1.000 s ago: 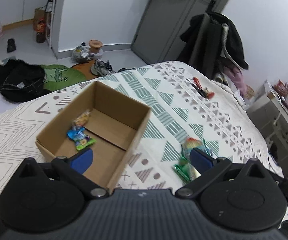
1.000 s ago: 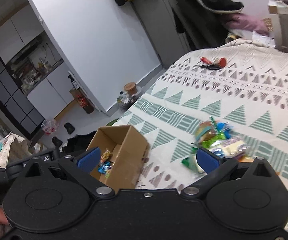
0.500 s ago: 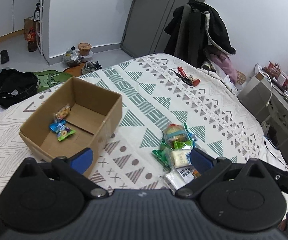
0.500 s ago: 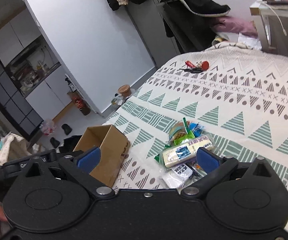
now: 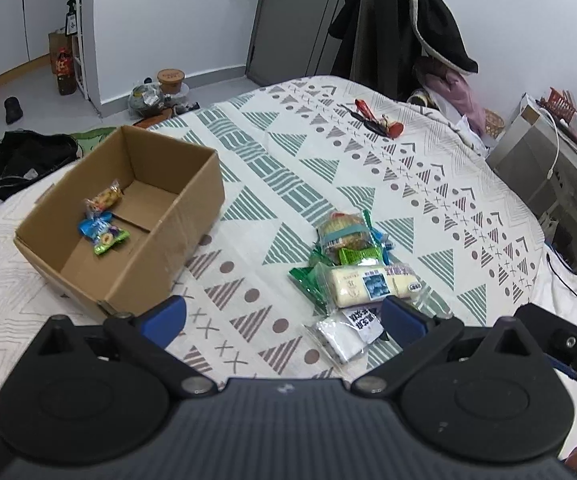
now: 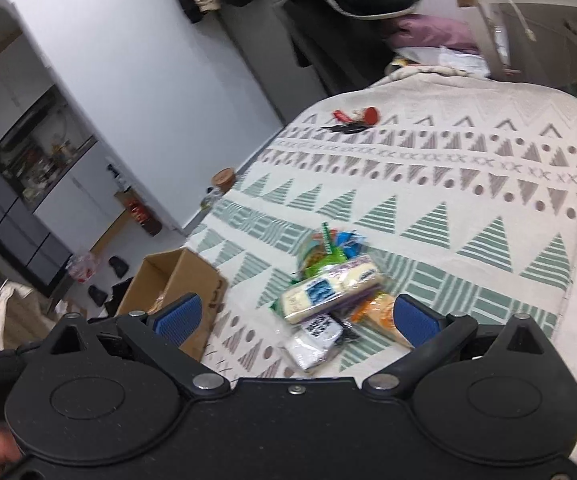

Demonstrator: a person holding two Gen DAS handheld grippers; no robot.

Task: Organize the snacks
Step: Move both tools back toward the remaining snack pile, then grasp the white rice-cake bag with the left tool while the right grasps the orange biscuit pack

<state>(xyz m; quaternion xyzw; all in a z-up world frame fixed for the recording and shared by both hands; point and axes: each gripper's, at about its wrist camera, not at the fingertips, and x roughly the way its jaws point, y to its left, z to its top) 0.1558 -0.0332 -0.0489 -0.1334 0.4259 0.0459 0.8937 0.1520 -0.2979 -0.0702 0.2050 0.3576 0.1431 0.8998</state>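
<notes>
An open cardboard box [image 5: 192, 216] stands on the patterned bedspread [image 5: 428, 184] and holds a few small snack packets [image 5: 102, 224]. A pile of snacks lies to its right, with a pale wafer pack [image 5: 372, 284] on top and a white sachet [image 5: 348, 332] nearest me. My left gripper [image 5: 282, 320] is open and empty, above the bed between box and pile. My right gripper [image 6: 296, 318] is open and empty, its fingers on either side of the pile, with the wafer pack [image 6: 328, 290] between them. The box [image 6: 192, 280] is at its left.
Red-handled tools [image 5: 376, 120] lie at the far side of the bed. A dark coat hangs on a chair [image 5: 404, 32] beyond it. A desk [image 5: 560, 160] stands to the right. Clothes, shoes and a bucket [image 5: 170, 78] clutter the floor on the left.
Both grippers have pulled back and shifted right from the box toward the snack pile. The pile now sits between the right gripper's fingers. Both stay open.
</notes>
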